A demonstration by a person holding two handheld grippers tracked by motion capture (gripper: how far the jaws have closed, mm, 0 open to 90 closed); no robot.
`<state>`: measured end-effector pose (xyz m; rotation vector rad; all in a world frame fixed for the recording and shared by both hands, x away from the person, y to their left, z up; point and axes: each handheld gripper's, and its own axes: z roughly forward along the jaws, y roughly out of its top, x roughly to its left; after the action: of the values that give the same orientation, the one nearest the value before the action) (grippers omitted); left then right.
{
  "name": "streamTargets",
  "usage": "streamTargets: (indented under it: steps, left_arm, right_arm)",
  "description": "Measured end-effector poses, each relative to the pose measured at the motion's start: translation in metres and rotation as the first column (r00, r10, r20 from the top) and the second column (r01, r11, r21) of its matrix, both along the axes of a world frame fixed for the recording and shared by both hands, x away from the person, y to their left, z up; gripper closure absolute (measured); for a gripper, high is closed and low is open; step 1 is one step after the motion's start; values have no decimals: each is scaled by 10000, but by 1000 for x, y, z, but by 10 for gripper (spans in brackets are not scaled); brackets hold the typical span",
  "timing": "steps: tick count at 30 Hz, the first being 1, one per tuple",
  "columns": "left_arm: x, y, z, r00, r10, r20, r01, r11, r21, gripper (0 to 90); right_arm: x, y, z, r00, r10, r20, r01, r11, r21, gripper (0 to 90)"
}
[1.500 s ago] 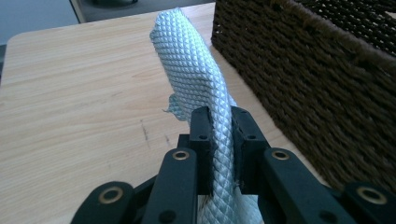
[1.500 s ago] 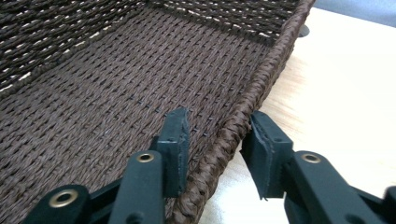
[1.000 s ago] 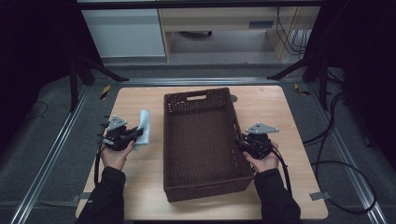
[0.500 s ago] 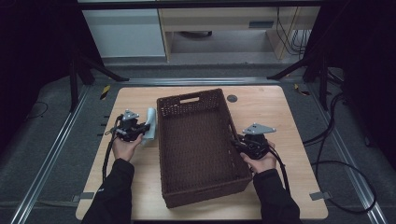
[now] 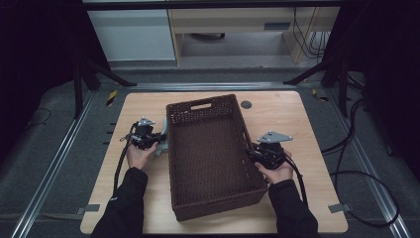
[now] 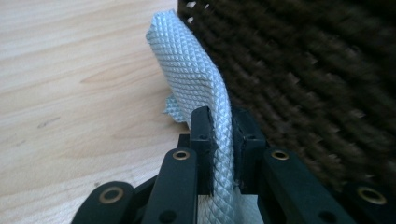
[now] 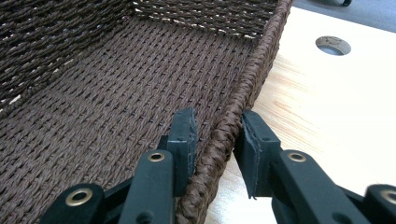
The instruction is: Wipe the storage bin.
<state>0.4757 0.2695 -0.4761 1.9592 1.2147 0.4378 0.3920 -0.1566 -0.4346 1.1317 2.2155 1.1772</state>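
**Ana:** Moved since a second ago, in the high view: the left gripper (image 5: 157, 140) and the silvery pouch (image 5: 163, 139) it carries. Both sat well clear of the brown woven basket (image 5: 213, 153); now the pouch is right against the basket's left wall. The basket itself has turned a little, its far end swung toward the person's left. The right gripper (image 5: 249, 152) has kept its place on the basket's right rim.

**Ben:** And the left gripper view?

**Ana:** Two black jaws are pressed together on the pouch (image 6: 205, 93), pinching its lower part. It rises between them, textured with small diamonds, its top leaning against or just beside the dark basket wall (image 6: 303, 79). I cannot tell whether they touch. Pale wooden table (image 6: 70, 79) lies to the left.

**Ben:** The right gripper view?

**Ana:** Its jaws straddle the braided basket rim (image 7: 233, 121), one inside the basket, one outside over the table. The inner jaw looks to be against the weave; a small gap shows beside the outer one, so this is a loose hold at best.

**Ben:** What does that mean for the work?

**Ana:** My judgement: the pouch is at the wall but still outside, not yet lifted over the rim, while the other hand steadies the basket.
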Motion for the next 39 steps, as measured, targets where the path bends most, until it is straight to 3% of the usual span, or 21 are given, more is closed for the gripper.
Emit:
streamTargets:
  steps: [3,7,10,14,19,22,23,25,30,35,39]
  left_arm:
    - [-3,2,15,9986,48,536,-29,9994,-355,802]
    - [-7,4,44,9904,83,1377,-4,9984,-570,803]
    - [-6,5,58,9872,57,1595,24,9987,-509,803]
    - [-4,2,50,9913,-124,1308,149,9997,-182,802]
    - [-7,-2,19,9984,-309,472,305,9995,91,803]
    - [-10,-3,2,9986,-524,-91,527,9981,304,804]
    - [-10,-4,-2,9978,-599,-280,616,9961,637,804]
    - [-10,-4,-3,9965,-701,-463,733,9946,732,804]
    - [-21,0,19,9962,-794,364,781,9963,363,804]
    - [-35,3,50,9862,-938,1361,941,9956,41,804]
    - [-39,0,56,9815,-1166,1518,1141,9931,255,804]
  right_arm:
    - [0,0,0,10000,-6,-4,6,10000,8,685]
    - [0,0,0,10000,2,8,-2,10000,-7,685]
    - [0,0,0,10000,3,15,-3,10000,-12,685]
    - [0,0,0,10000,10,26,-10,10000,-32,685]
    - [0,0,0,10000,0,13,0,10000,-30,685]
    - [0,0,0,10000,3,27,-2,10000,-48,685]
    - [0,0,0,10000,2,26,-2,10000,-52,685]
    - [0,0,0,10000,13,44,-12,10000,-61,685]
    - [0,0,0,10000,4,44,-4,10000,-61,685]
    - [-1,0,0,10000,-12,62,12,10000,-83,685]
    - [-1,0,0,10000,-18,57,18,10000,-82,685]
